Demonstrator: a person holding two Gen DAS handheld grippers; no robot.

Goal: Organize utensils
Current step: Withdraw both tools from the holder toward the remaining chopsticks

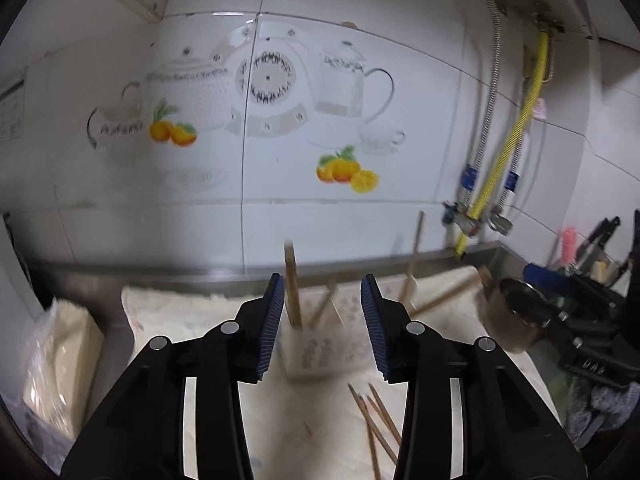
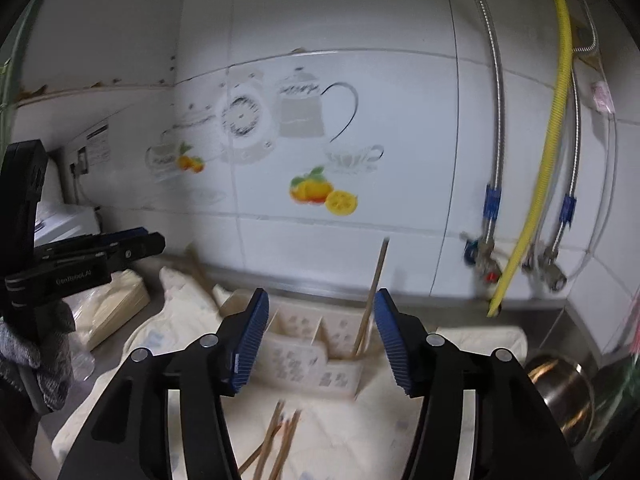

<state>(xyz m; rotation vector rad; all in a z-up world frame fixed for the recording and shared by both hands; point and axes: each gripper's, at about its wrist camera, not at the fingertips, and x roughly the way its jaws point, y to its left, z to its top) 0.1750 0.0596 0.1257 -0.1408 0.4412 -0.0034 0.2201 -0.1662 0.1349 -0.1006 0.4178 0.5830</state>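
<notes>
Chopsticks (image 2: 276, 440) lie below right gripper (image 2: 320, 336) (jaws apart), near holder (image 2: 316, 356).

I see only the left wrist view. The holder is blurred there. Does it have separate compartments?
Observer: Yes. In the right wrist view the utensil holder shows thin dividers between several compartments.
Operator: Where does the tall chopstick stand?
Observer: The upright chopstick leans in the rightmost compartment, near the right gripper, which is open and holds nothing.
Operator: Is my own gripper seen from there?
Observer: Yes, the left gripper shows at the far left, above a stack of pale sheets. From that angle I cannot tell how its jaws stand.
Operator: Are any chopsticks still loose?
Observer: Several loose chopsticks lie on the cloth in front of the holder.
</notes>
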